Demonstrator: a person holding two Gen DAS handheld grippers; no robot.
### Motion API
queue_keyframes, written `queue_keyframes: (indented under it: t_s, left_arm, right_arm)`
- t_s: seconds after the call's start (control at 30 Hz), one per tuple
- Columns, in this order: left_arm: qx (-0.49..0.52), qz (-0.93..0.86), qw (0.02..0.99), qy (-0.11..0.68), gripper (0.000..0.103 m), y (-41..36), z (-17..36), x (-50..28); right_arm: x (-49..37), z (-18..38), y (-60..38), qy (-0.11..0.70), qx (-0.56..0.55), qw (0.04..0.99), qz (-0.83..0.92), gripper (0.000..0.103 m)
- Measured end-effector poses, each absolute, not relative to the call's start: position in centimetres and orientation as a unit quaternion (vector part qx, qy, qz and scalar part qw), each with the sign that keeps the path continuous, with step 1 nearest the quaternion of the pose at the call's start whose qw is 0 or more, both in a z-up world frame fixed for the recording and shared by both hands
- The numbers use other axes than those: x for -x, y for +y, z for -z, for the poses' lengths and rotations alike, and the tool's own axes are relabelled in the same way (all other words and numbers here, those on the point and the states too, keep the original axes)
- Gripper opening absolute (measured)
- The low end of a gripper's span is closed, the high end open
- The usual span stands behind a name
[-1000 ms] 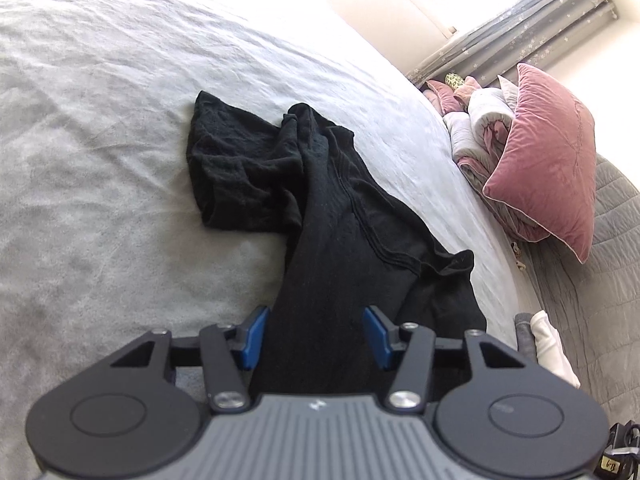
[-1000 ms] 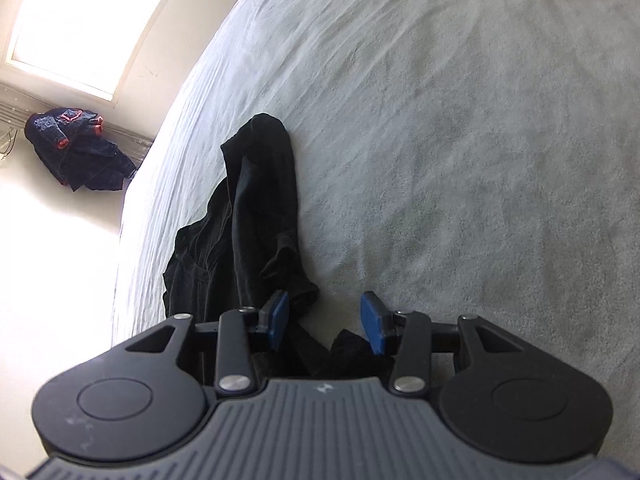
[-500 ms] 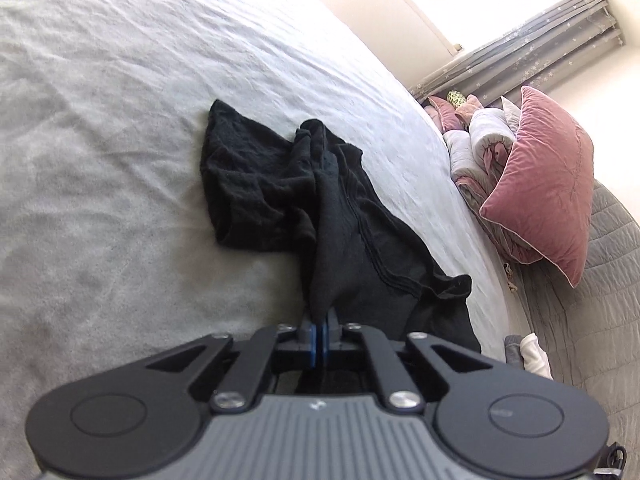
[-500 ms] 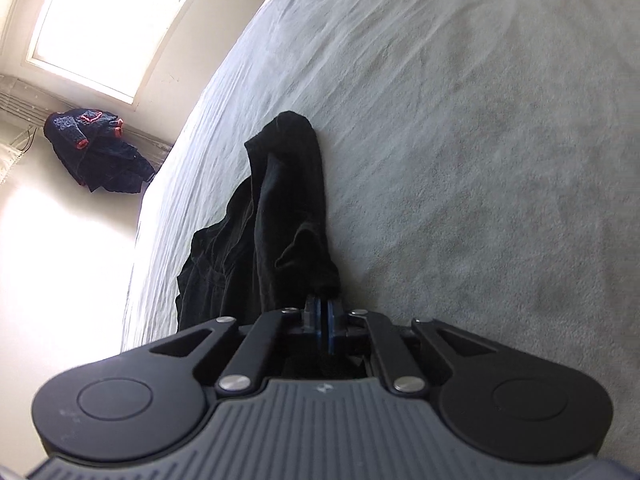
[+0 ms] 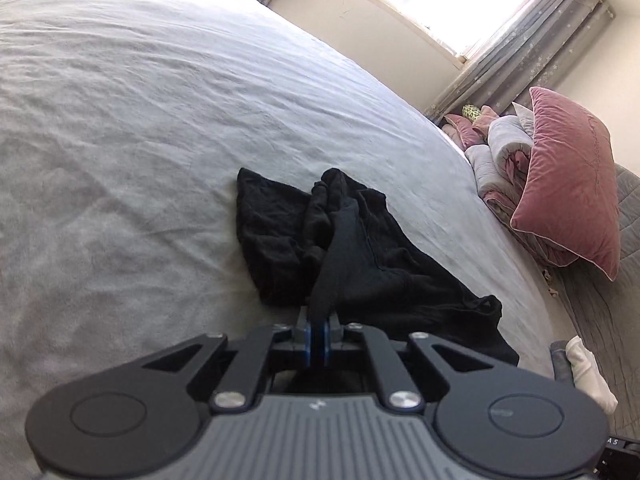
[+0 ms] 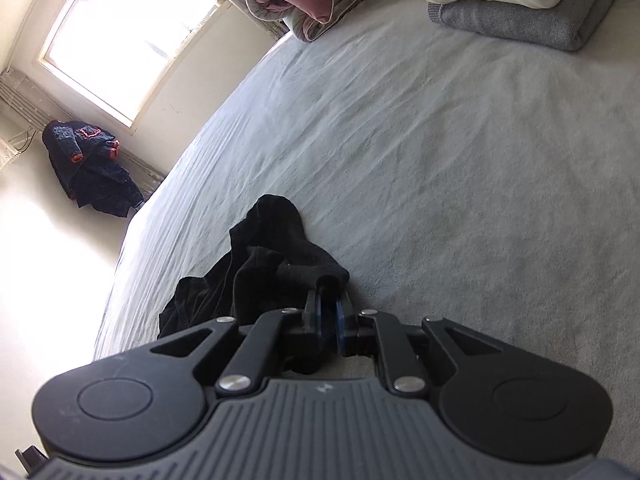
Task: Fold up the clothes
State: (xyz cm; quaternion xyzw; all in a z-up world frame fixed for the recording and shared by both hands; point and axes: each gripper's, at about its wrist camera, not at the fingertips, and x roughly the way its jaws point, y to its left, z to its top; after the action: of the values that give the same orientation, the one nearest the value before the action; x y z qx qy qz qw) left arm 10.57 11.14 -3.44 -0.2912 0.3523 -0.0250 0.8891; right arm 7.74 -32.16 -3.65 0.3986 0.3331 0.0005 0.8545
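Observation:
A crumpled black garment [image 5: 360, 252] lies on the grey bed sheet [image 5: 140, 120]. In the left wrist view my left gripper [image 5: 317, 330] is shut on a fold of it, and the cloth rises taut from the pile into the blue pads. The same black garment [image 6: 256, 276] shows in the right wrist view, bunched to the left, with my right gripper [image 6: 328, 312] shut on a rolled edge of it. Both pinched parts are lifted a little off the sheet; the rest rests on the bed.
A pink velvet pillow [image 5: 568, 188] and rolled bedding [image 5: 500, 152] sit at the bed's right side. Folded grey and white clothes [image 6: 520, 4] lie stacked on the sheet at the far right. A dark jacket [image 6: 88, 168] hangs by the window wall. Bare sheet [image 6: 440, 160] spreads around the garment.
Both grippers went from open to shut on the black garment, then drew back and up, pulling the cloth with them. More of the room shows in both views now.

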Motion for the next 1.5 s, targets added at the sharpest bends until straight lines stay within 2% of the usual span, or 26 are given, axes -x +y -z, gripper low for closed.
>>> queue_keyframes:
  t_s: [0.07,0.13,0.17,0.2,0.23,0.43,0.6,0.67,0.73,0.77,0.8,0.83,0.9,1.13,1.5]
  left_arm:
    - [0.301,0.040,0.880,0.365,0.014,11.3,3.5,-10.4]
    - [0.306,0.051,0.873,0.376,0.030,11.4,3.4,-10.2]
    - [0.308,0.056,0.870,0.382,0.033,11.5,3.3,-10.1]
    - [0.308,0.061,0.867,0.387,0.034,11.5,3.3,-10.0]
    - [0.304,0.065,0.866,0.392,0.035,11.5,3.2,-9.8]
    - [0.284,0.056,0.864,0.413,0.036,12.3,3.2,-9.2]
    - [0.275,0.057,0.861,0.425,0.036,12.7,3.4,-8.6]
    - [0.261,0.065,0.862,0.430,0.035,12.4,3.5,-8.4]
    - [0.239,0.079,0.864,0.436,0.033,11.7,3.6,-8.3]
    - [0.225,0.085,0.866,0.438,0.032,11.3,3.6,-8.1]
    - [0.211,0.087,0.869,0.439,0.028,10.9,3.5,-8.0]
    - [0.197,0.086,0.872,0.440,0.018,10.6,3.5,-7.8]
    - [0.171,0.078,0.878,0.440,0.005,10.3,3.3,-7.5]
    - [0.157,0.062,0.898,0.406,0.003,11.6,1.6,-6.1]
    - [0.152,0.055,0.887,0.433,0.004,13.3,2.9,-5.3]
  right_arm:
    - [-7.5,3.6,-32.4,0.339,-0.400,0.851,-0.008,0.014]
    - [-7.2,3.5,-32.6,0.346,-0.401,0.848,-0.016,0.018]
    - [-7.1,3.5,-32.6,0.349,-0.401,0.846,-0.019,0.022]
    - [-7.1,3.4,-32.6,0.353,-0.402,0.845,-0.021,0.039]
    - [-6.9,3.5,-32.6,0.354,-0.402,0.844,-0.023,0.047]
    - [-6.0,3.3,-30.6,0.387,-0.339,0.856,-0.053,0.047]
    - [-5.6,3.5,-28.0,0.405,-0.267,0.872,-0.071,0.044]
    - [-5.5,3.6,-27.0,0.410,-0.238,0.877,-0.078,0.039]
    - [-5.3,3.8,-26.2,0.416,-0.214,0.880,-0.086,0.022]
    - [-5.2,3.8,-25.8,0.418,-0.202,0.881,-0.089,0.020]
    - [-5.0,3.8,-25.7,0.419,-0.197,0.882,-0.090,0.016]
    - [-4.9,3.7,-25.7,0.418,-0.192,0.883,-0.091,0.013]
    - [-4.6,3.6,-25.7,0.417,-0.187,0.885,-0.089,0.011]
    - [-3.1,1.7,-28.2,0.394,-0.198,0.895,-0.076,0.010]
    - [-0.6,1.4,-32.2,0.412,-0.223,0.882,-0.043,0.010]
